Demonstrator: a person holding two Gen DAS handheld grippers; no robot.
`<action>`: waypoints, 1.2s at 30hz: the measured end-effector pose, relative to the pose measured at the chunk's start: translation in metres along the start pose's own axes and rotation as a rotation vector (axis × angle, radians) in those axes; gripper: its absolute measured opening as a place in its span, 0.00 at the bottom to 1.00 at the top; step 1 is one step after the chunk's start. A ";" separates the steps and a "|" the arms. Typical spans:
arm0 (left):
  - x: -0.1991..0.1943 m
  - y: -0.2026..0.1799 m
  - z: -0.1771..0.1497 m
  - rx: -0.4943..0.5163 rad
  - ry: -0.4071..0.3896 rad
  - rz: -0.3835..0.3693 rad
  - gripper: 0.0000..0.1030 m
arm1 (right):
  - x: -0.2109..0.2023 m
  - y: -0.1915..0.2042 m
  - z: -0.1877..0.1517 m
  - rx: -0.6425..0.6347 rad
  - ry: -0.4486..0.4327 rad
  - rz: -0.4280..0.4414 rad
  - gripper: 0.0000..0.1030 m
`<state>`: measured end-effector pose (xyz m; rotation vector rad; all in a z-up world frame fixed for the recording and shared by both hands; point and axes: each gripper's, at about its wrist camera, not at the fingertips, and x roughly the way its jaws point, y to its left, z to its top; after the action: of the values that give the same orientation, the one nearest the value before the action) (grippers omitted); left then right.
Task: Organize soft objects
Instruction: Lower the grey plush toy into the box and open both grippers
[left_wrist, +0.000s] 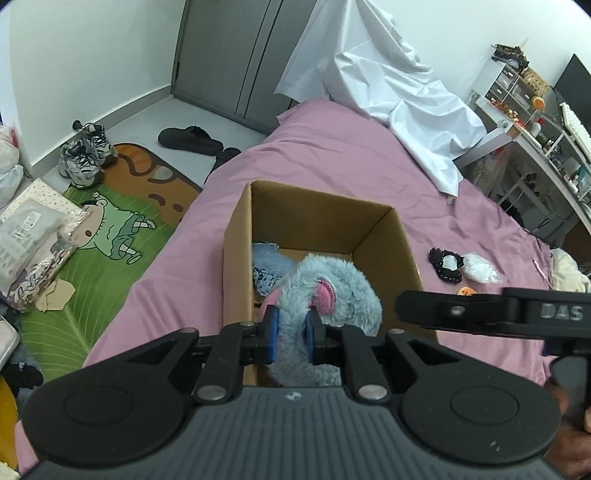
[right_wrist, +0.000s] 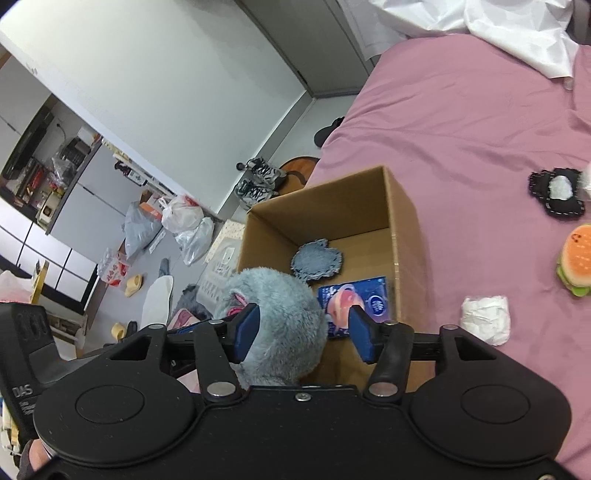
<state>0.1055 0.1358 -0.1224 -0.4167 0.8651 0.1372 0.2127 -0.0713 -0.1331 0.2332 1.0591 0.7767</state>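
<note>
In the left wrist view the left gripper (left_wrist: 290, 334) pinched the grey plush toy (left_wrist: 328, 291) over the cardboard box (left_wrist: 236, 236) at six o'clock, while in the right wrist view the right gripper (right_wrist: 301, 334) stood spread around the toy, pads apart.

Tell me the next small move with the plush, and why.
Probably lower the left claw a little and open it. It is shut on the grey plush, which hangs over the box's near edge; the right claw stands open around it, not gripping.

Grey plush toy (left_wrist: 332, 291) – lower half hidden (behind gripper body) – unidentifiable.
</note>
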 end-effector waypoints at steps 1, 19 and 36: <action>0.001 0.000 0.000 0.006 -0.002 0.011 0.14 | -0.003 -0.001 0.000 0.001 -0.004 -0.004 0.54; -0.025 -0.029 -0.002 0.060 -0.037 0.094 0.61 | -0.040 -0.025 -0.009 0.011 -0.069 -0.038 0.72; -0.043 -0.071 -0.009 0.067 -0.078 0.071 0.86 | -0.085 -0.053 -0.018 -0.024 -0.151 -0.090 1.00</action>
<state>0.0911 0.0695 -0.0738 -0.3160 0.8052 0.1883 0.1998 -0.1699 -0.1106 0.2191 0.9107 0.6797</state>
